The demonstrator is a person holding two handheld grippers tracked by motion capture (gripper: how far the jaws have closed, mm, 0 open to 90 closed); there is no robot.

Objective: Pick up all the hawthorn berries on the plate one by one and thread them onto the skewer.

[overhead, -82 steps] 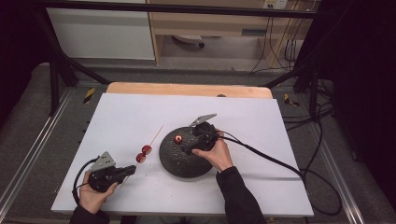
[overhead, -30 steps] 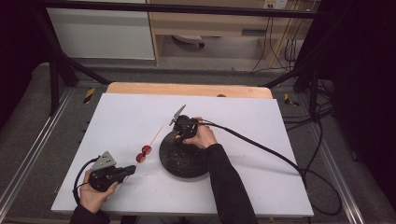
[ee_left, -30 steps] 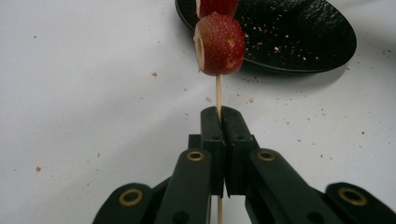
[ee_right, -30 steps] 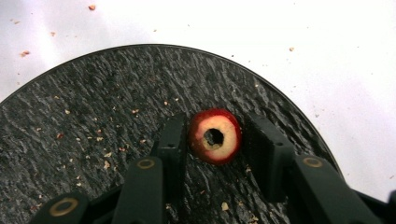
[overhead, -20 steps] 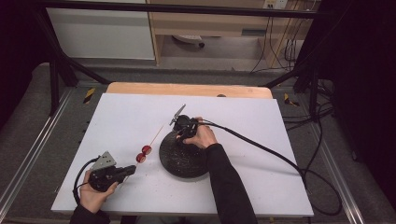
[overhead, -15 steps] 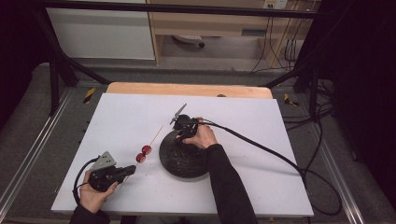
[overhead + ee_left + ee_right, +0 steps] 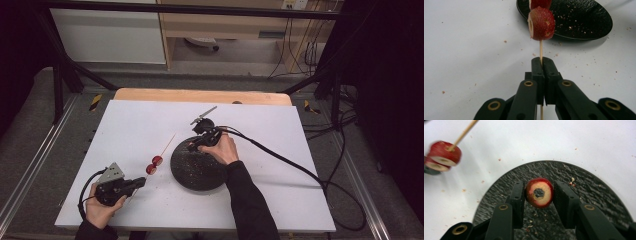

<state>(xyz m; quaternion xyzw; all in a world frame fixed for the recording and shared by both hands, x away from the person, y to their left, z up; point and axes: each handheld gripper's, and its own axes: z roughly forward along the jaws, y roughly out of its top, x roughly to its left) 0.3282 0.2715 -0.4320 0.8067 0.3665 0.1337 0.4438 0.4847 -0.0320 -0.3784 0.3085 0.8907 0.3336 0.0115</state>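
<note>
High view | skewer: two fruits | left gripper clamps skewer | right gripper holds one fruit

A white table with a wooden far edge; crumbs lie scattered; cabinets stand behind.

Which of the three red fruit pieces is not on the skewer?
The cored piece between the right gripper's jaws, above the black plate; the other two are threaded on the skewer.
</note>
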